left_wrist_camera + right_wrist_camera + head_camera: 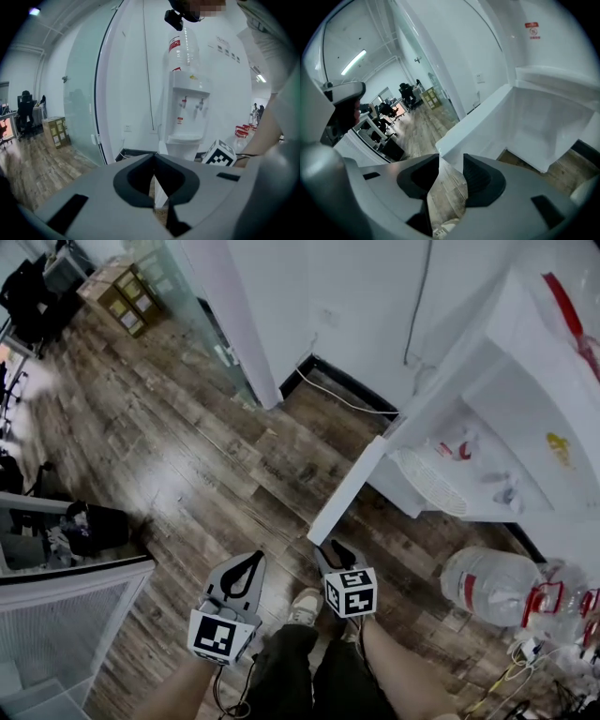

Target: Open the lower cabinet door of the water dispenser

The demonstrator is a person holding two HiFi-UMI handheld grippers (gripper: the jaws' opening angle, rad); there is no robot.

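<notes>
The white water dispenser (525,418) stands at the right with its taps and drip tray facing me. Its lower cabinet door (347,488) is swung wide open, edge-on toward me, and the bare white cabinet interior (548,126) shows behind it. My right gripper (335,546) hovers just short of the door's free edge (454,140); its jaws stand apart with only floor between them (451,157). Further left, my left gripper (256,557) is shut and empty over the floor, its tips (154,155) touching. It faces the dispenser (187,108).
Large water bottles (487,582) with red caps and loose cables (506,681) lie on the floor at right. A white mesh-fronted unit (66,615) stands at left. Behind are a glass partition (187,296) and cardboard boxes (122,296). My legs and shoe (302,606) are below the grippers.
</notes>
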